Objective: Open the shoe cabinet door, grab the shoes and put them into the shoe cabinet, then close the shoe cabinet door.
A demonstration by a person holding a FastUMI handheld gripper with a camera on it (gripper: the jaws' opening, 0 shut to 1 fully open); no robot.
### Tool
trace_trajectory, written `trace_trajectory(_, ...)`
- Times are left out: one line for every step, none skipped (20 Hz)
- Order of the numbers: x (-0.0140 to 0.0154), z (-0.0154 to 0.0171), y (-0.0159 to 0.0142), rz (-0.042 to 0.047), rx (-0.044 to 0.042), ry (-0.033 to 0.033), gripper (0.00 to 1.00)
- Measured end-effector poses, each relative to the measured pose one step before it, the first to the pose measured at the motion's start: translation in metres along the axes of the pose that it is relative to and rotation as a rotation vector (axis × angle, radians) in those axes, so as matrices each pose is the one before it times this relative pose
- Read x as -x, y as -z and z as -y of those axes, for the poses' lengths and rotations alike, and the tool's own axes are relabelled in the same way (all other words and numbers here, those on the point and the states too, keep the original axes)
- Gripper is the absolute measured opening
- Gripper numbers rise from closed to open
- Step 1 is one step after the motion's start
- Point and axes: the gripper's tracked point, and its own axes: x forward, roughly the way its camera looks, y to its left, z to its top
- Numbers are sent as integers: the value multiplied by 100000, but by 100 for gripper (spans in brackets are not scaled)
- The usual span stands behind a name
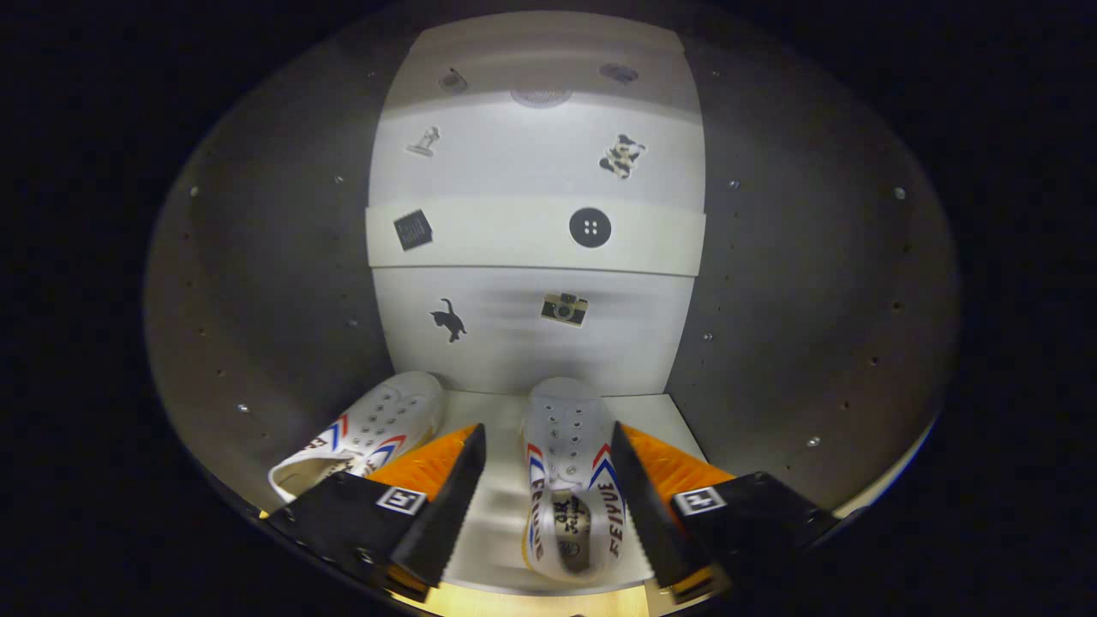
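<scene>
Two "FEIYUE" shoes (572,480), hand-held gripper (548,506) agape

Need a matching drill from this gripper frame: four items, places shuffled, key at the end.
Items:
1. gripper
2. left shoe
3. right shoe
4. black button sticker

Places or states:
A. on the pale band across the cabinet's back wall
B. between the fingers, toe toward the back wall
C. open, not pressing on anything
D. angled, beyond the left finger, by the cabinet's side wall

Pairs: 1-C, 2-D, 3-B, 4-A
</scene>
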Motion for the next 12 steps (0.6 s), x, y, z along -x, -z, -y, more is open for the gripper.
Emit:
trace_trajectory(1691, 39, -472, 2924, 1145, 598, 97)
trace_trajectory(2038, -18, -428, 3483, 1332, 672, 98)
trace_trajectory(2109, -39, -532, 3932, 590, 363, 98)
trace_trajectory(2290, -58, -463, 4080, 142, 453, 99)
trace_trajectory(2379, -238, -444, 3653, -28, -252, 99)
trace_trajectory(2340, -264, -407, 3501, -411, -391, 99)
trace_trajectory(2501, -334, -461, 2896, -842, -835, 99)
trace_trajectory(2520, -374, -385, 2933, -1322, -899, 99)
trace_trajectory(2538, -465, -399, 2580, -1048, -1521, 99)
trace_trajectory(2422, -402, -319, 2192, -346, -1290, 99)
trace_trajectory(1908, -81, -19, 1659, -52, -477, 98)
trace_trajectory(2338, -249, -12, 1009, -9, -690, 98)
